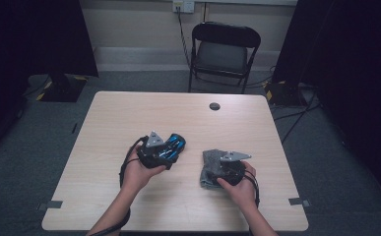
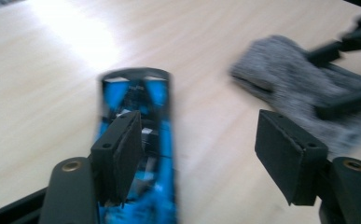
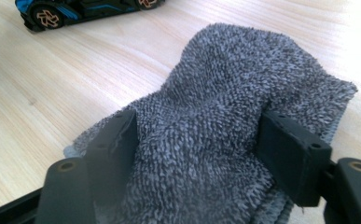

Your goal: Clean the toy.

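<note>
A blue and black toy car [image 1: 174,145] lies on the wooden table [image 1: 178,110] left of centre. My left gripper [image 1: 164,151] hovers over it, open; in the left gripper view the car [image 2: 141,91] runs under the left pad [image 2: 122,156] and the wide gap between the jaws [image 2: 201,154] holds only bare table. A grey terry cloth [image 1: 209,161] lies right of centre. My right gripper [image 3: 199,149] has its pads pressed into a raised fold of the cloth [image 3: 234,74]. The car [image 3: 82,9] sits beyond the cloth in the right gripper view.
A black folding chair [image 1: 225,51] stands behind the table's far edge. A round cable hole [image 1: 214,106] sits near that edge. Dark curtains and stand bases flank the table on the grey carpet.
</note>
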Motion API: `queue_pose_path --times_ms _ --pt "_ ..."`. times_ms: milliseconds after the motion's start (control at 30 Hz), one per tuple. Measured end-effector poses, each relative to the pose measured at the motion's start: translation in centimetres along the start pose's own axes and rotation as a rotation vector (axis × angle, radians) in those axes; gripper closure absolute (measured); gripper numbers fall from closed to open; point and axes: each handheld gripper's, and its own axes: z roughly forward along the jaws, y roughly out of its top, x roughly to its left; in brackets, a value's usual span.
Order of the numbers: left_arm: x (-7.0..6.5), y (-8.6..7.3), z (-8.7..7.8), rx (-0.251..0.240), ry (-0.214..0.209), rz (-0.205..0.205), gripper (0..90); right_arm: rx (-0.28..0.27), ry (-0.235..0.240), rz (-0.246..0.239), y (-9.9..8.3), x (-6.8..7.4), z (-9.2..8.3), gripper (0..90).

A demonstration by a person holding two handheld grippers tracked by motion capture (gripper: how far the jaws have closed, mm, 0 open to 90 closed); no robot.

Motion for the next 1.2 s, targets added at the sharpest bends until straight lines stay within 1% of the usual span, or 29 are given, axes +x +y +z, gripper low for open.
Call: queue_pose_path --times_ms 67,100,167,200,267,300,367,400,433,467,533,633,667,700,767,800,833,867,900,967,1000,1033,1067,1100,1200 --pt "1.0 0.2 0.7 0.017 0.023 -0.016 27.6 0.000 0.001 -0.006 -0.2 -0.1 0.1 31.1" --pt "1.3 0.2 1.1 0.020 0.023 -0.022 25.6 -0.002 0.001 -0.011 -0.3 -0.1 0.1 31.3" --pt "1.8 0.3 2.0 0.032 0.024 -0.046 24.6 0.001 0.003 -0.030 -0.3 -0.1 0.2 31.6" --pt "2.2 0.5 2.6 0.042 0.025 -0.047 23.5 -0.002 0.004 -0.028 -0.3 -0.1 0.2 31.6" --pt "2.5 0.6 3.5 0.042 0.020 -0.059 22.4 -0.007 0.008 -0.026 -0.4 -0.2 0.2 31.7" --pt "2.6 0.7 4.1 0.045 0.017 -0.055 21.6 -0.011 0.010 -0.021 -0.5 -0.2 0.2 31.8" --pt "2.7 0.9 4.9 0.052 0.017 -0.041 21.0 -0.019 0.010 -0.023 -0.6 -0.3 0.2 32.4" --pt "2.8 1.0 5.2 0.058 0.017 -0.037 18.6 -0.024 0.010 -0.025 -0.7 -0.3 0.3 32.4" --pt "2.8 1.0 5.4 0.062 0.021 -0.039 18.6 -0.029 0.013 -0.023 -0.8 -0.3 0.3 32.5" --pt "3.0 1.0 5.8 0.069 0.032 -0.032 19.3 -0.033 0.014 -0.021 -0.9 -0.3 0.3 32.6" --pt "3.1 1.0 6.2 0.076 0.038 -0.040 18.1 -0.039 0.013 -0.018 -0.9 -0.3 0.3 32.6" --pt "3.3 0.8 6.9 0.088 0.035 -0.053 18.1 -0.045 0.008 -0.021 -1.1 -0.3 0.3 32.7" --pt "3.4 0.7 7.0 0.091 0.029 -0.048 17.8 -0.051 0.009 -0.021 -1.1 -0.3 0.3 32.7" --pt "3.4 0.7 7.2 0.084 0.029 -0.055 17.9 -0.055 0.010 -0.020 -1.2 -0.3 0.3 32.7" --pt "3.5 0.7 7.5 0.089 0.036 -0.047 18.1 -0.062 0.012 -0.015 -1.3 -0.3 0.3 32.7" --pt "3.5 0.7 7.5 0.081 0.042 -0.051 18.0 -0.061 0.010 -0.015 -1.3 -0.3 0.3 32.7" --pt "3.5 0.8 7.7 0.080 0.036 -0.072 17.9 -0.061 0.011 -0.015 -1.3 -0.3 0.3 32.7" --pt "3.6 0.8 7.9 0.092 0.034 -0.065 18.1 -0.061 0.013 -0.014 -1.3 -0.3 0.3 32.7" --pt "3.6 0.8 8.1 0.095 0.029 -0.059 17.8 -0.062 0.013 -0.014 -1.3 -0.3 0.3 32.7" --pt "3.6 0.8 8.4 0.089 0.019 -0.092 18.3 -0.061 0.013 -0.015 -1.3 -0.3 0.3 32.7" --pt "3.5 0.8 8.6 0.099 0.017 -0.081 18.1 -0.061 0.013 -0.016 -1.3 -0.3 0.3 32.7" --pt "3.5 0.8 8.8 0.102 0.025 -0.080 18.0 -0.061 0.013 -0.016 -1.3 -0.3 0.3 32.7" --pt "3.4 0.8 9.0 0.107 0.031 -0.095 17.8 -0.061 0.014 -0.015 -1.3 -0.3 0.3 32.7" --pt "3.5 0.8 9.2 0.116 0.033 -0.089 17.6 -0.061 0.015 -0.016 -1.3 -0.3 0.3 32.7" --pt "3.4 0.5 9.6 0.131 0.028 -0.092 18.0 -0.061 0.009 -0.020 -1.3 -0.3 0.4 32.7"
